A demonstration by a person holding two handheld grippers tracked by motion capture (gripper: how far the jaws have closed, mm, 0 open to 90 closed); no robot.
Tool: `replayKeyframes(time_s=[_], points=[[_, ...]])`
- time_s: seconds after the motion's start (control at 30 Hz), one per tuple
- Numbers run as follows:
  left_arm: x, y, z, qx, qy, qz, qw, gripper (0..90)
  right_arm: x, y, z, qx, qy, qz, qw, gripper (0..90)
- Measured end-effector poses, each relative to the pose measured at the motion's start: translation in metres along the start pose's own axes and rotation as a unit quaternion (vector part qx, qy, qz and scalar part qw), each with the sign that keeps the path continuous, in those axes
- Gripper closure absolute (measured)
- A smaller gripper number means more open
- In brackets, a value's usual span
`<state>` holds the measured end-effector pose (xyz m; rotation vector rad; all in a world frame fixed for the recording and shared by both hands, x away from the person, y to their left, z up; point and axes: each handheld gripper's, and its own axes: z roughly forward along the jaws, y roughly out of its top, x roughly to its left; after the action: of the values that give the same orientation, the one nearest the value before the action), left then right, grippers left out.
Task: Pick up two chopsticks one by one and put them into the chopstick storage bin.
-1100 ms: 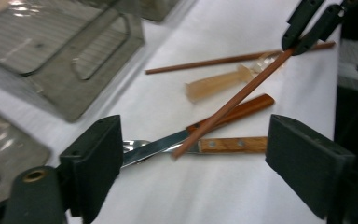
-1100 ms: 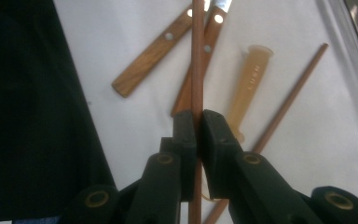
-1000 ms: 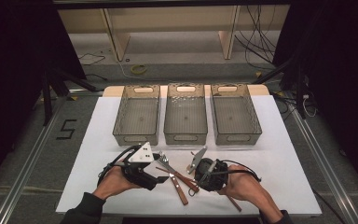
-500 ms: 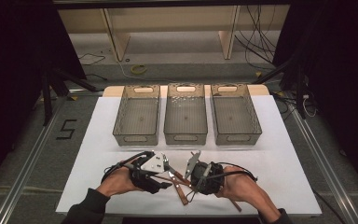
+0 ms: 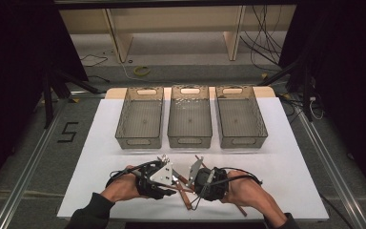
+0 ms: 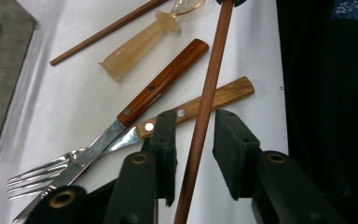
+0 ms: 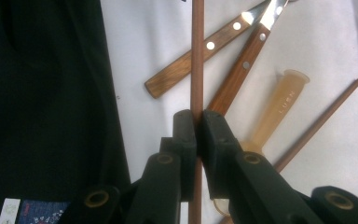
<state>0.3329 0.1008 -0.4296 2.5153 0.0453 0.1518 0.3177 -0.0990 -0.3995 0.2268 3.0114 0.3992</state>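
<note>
The floor mat left of the table carries a large dark numeral "5" (image 5: 68,132), seen at the left middle of the high view. In the right gripper view, right of centre, the translucent amber plastic handle (image 7: 279,106) bears raised letters that look like "LUEN". At the lower left of that view a small white and blue patterned label (image 7: 35,211) sits on dark cloth, its print too small to read.
</note>
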Motion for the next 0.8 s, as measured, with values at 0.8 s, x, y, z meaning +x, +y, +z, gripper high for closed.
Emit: replayKeyframes(time_s=[0.8], points=[[0.003,-0.005,-0.008,0.003,-0.004,-0.003,1.0,84.7,-0.023,-0.022,-0.029,-0.074,0.009,0.076,0.9943,51.4]])
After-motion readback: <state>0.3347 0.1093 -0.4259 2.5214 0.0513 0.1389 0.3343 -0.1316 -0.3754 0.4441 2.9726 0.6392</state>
